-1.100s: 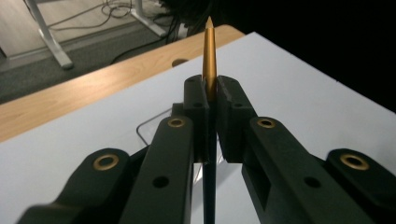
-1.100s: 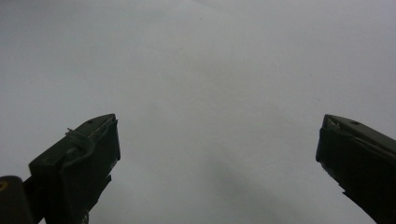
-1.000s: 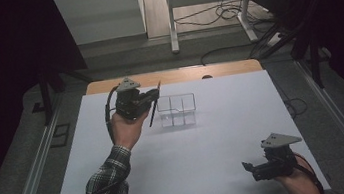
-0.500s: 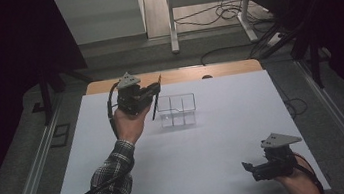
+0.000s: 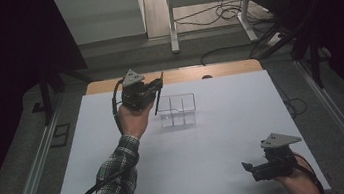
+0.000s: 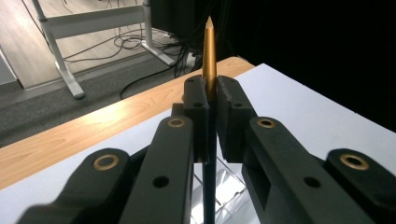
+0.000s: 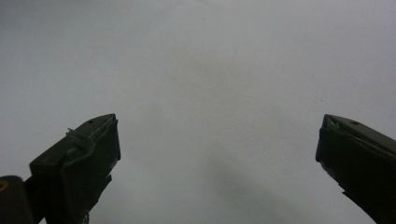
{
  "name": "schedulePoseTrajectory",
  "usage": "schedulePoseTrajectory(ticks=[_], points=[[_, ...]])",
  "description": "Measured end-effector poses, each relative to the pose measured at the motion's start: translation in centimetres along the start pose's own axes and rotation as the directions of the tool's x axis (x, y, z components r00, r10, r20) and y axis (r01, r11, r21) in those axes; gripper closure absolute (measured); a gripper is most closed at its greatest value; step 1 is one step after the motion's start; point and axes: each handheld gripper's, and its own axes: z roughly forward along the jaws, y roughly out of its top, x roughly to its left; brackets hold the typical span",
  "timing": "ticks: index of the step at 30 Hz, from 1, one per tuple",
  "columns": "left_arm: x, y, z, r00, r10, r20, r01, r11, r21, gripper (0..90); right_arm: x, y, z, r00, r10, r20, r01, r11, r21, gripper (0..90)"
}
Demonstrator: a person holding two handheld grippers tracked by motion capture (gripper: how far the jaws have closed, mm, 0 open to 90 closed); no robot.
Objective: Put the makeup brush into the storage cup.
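My left gripper (image 5: 159,85) is raised over the back left of the white table (image 5: 207,148), shut on a thin dark pen (image 5: 157,106). The pen stands nearly upright, its lower end hanging just left of a clear plastic divided organizer (image 5: 178,110). In the left gripper view the jaws (image 6: 210,93) clamp the pen (image 6: 208,51), whose gold tip rises above them, and the clear organizer (image 6: 229,186) shows below. My right gripper (image 5: 248,168) rests at the table's front right, pointing left. Its jaws (image 7: 218,125) stand wide open over bare white surface.
A wooden strip (image 5: 217,70) runs along the table's far edge. Beyond it are a white stand (image 5: 208,1) and loose cables (image 5: 258,40) on the floor. Metal rails (image 5: 33,170) flank the table on both sides.
My left gripper has drifted slightly right and away with the pen still clamped. The right gripper has stayed where it was.
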Motion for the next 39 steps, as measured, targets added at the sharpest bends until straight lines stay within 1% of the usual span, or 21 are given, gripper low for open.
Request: schedulePoseTrajectory(ticks=[7, 11, 17, 25, 30, 32, 36, 39], points=[[0.0, 0.2, 0.8, 0.9999, 0.002, -0.012, -0.002, 1.0, -0.01, 84.5, 0.0, 0.0, 0.0, 1.0, -0.001, -0.003, 0.001, 1.0, 0.001, 0.1], [0.1, 0.2, 1.3, 0.9999, -0.002, -0.017, 0.001, 0.9999, -0.01, 84.5, 0.0, 0.0, 0.0, 1.0, -0.002, -0.005, 0.002, 1.0, 0.0, 0.1], [0.1, 0.4, 1.8, 0.9996, 0.005, -0.029, -0.005, 0.9999, -0.009, 84.5, 0.0, 0.0, 0.0, 1.0, -0.003, -0.009, 0.003, 1.0, -0.001, 0.1], [0.0, 0.6, 2.7, 0.9993, 0.008, -0.036, -0.009, 0.9999, -0.011, 84.5, 0.0, 0.0, 0.0, 0.9999, -0.003, -0.013, 0.003, 1.0, -0.002, 0.1], [0.1, 0.5, 3.2, 0.9992, 0.005, -0.038, -0.006, 0.9999, -0.011, 84.5, 0.1, 0.0, 0.0, 0.9999, -0.004, -0.016, 0.004, 1.0, -0.004, 0.1], [0.2, 0.3, 3.4, 0.999, 0.013, -0.043, -0.013, 0.9999, -0.007, 84.5, 0.1, 0.0, 0.0, 0.9998, -0.003, -0.017, 0.003, 1.0, -0.004, 0.1], [0.3, 0.0, 3.7, 0.999, 0.014, -0.043, -0.015, 0.9999, -0.006, 84.5, 0.1, 0.0, 0.0, 0.9998, -0.003, -0.019, 0.003, 1.0, -0.004, 0.1], [0.4, -0.3, 3.9, 0.999, -0.001, -0.045, 0.001, 1.0, -0.008, 84.5, 0.1, 0.0, 0.0, 0.9998, -0.005, -0.019, 0.005, 1.0, -0.005, 0.1]])
